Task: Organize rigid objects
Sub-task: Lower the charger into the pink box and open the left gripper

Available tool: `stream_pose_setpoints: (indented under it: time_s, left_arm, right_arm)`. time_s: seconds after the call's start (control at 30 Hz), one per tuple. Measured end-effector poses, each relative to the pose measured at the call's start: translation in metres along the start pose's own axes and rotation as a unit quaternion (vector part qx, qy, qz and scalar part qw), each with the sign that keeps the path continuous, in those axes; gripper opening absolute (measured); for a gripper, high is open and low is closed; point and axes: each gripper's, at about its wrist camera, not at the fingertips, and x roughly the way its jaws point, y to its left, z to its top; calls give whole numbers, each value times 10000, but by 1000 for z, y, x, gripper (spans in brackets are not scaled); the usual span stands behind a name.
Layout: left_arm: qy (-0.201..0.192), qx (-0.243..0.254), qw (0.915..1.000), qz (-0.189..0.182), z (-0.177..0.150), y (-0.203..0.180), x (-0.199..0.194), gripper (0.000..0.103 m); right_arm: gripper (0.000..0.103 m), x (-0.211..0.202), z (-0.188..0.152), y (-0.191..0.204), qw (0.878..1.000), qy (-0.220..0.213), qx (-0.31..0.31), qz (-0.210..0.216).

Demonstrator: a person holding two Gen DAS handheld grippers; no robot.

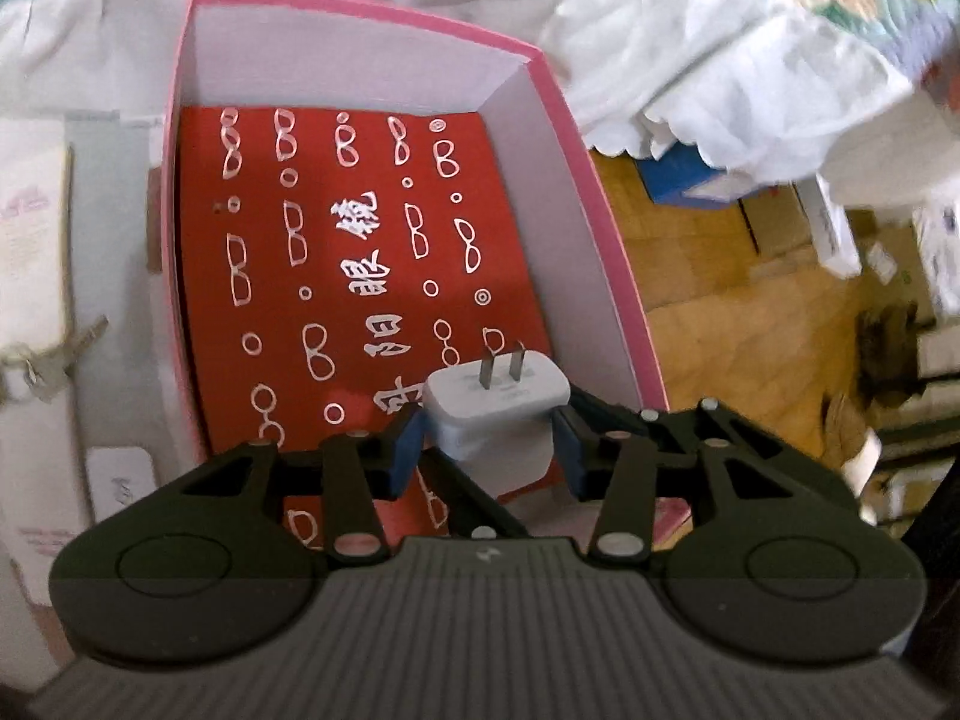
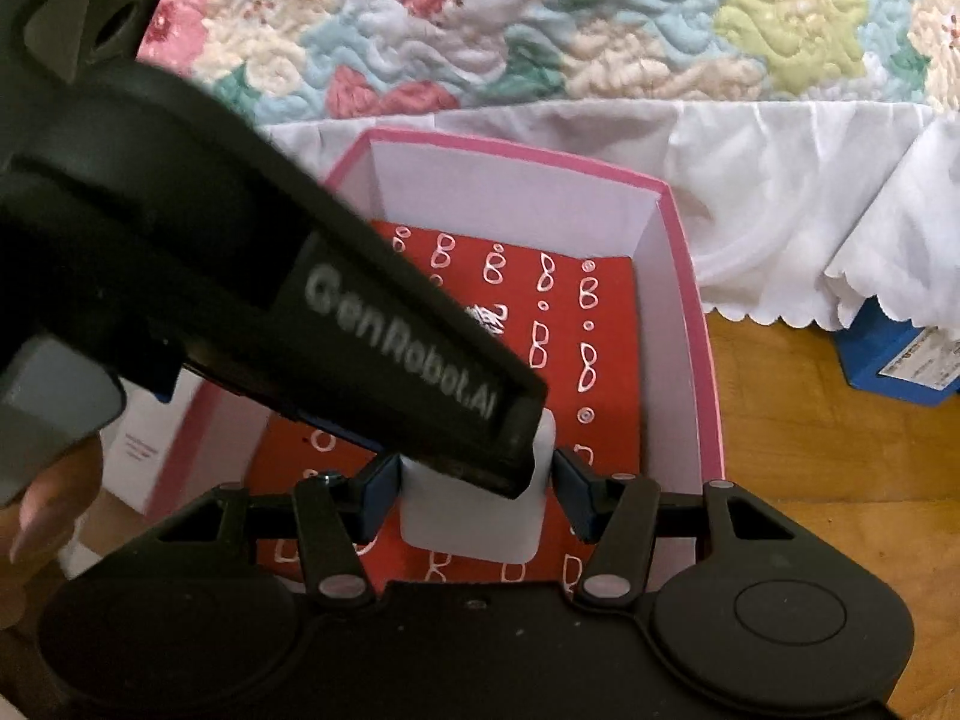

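Currently the left gripper (image 1: 487, 441) clamps the white charger (image 1: 495, 420) between its blue pads, above the pink box (image 1: 600, 228). Inside that box, the right gripper (image 2: 475, 498) brackets the charger, jaws parted.

The pink-rimmed cardboard box (image 1: 600, 228) is open on top; its white walls hem the red glasses-printed case (image 1: 336, 252) inside, and the left tool (image 2: 336, 330) crosses overhead.
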Motion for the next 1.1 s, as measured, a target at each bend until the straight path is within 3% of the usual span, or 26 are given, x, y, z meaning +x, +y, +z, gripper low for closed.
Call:
stream_pose_setpoints:
  time_s: [0.2, 0.37, 0.43, 0.6, 0.67, 0.77, 0.83, 0.93, 1.1]
  left_arm:
    - [36, 9, 9997, -259, -3, 8, -10, 51]
    - [-296, 602, 9977, 28, -6, -5, -45, 52]
    - [-491, 609, 9969, -106, -9, -4, -62, 60]
    - [-461, 523, 9970, -342, -22, 5, -93, 63]
    - [-518, 627, 9965, -188, -25, 8, -111, 63]
    - [-614, 862, 9938, 347, -27, 13, -138, 63]
    - [-649, 915, 9920, 578, -29, 22, -152, 63]
    - [-722, 714, 9937, 484, -32, 46, -171, 63]
    - [-697, 413, 9950, 588, -42, 85, -178, 63]
  right_arm:
    - [62, 15, -9, -2, 9977, 207, -69, -648]
    - [62, -13, -1, -19, 9971, -107, 674, -325]
    - [62, -28, 0, -20, 9961, -184, 825, -250]
    - [62, -58, -3, -9, 9939, -244, 1037, 288]
    - [62, -74, -3, 6, 9930, -370, 990, 533]
    - [62, -93, 0, 30, 9904, -596, 834, 928]
    - [62, -100, 1, 46, 9842, -678, 851, 1399]
    - [62, -98, 0, 78, 9756, -706, 774, 1928]
    - [61, -85, -18, 133, 9722, -560, 580, 2197]
